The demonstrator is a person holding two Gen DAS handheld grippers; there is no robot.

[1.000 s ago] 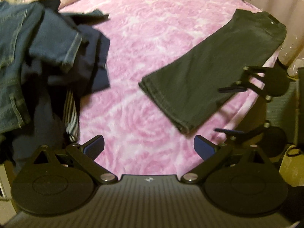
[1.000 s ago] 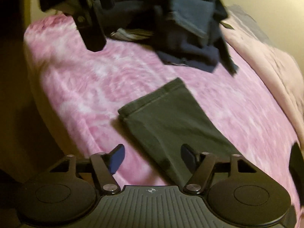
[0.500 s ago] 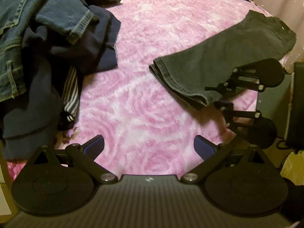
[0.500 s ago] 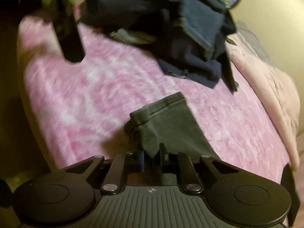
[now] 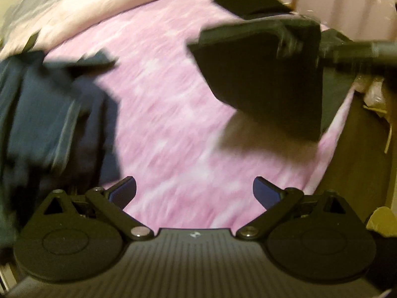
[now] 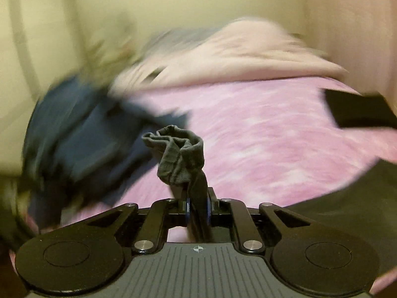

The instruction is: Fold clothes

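Right gripper (image 6: 197, 209) clenched on dark trouser hem (image 6: 177, 154), frame centre. Left gripper (image 5: 194, 193) released, over pink blanket (image 5: 168, 124).

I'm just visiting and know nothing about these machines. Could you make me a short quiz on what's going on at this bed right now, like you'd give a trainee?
1. True or false: the right tongs are shut on the hem of the dark grey trousers.
2. The left tongs are: A) open and empty, B) shut on denim, C) gripping the pink blanket.
3. Fill in: the untidy heap of blue clothes lies to the ____ in the left tongs' camera view.

Key: 1 true; 2 A; 3 left.
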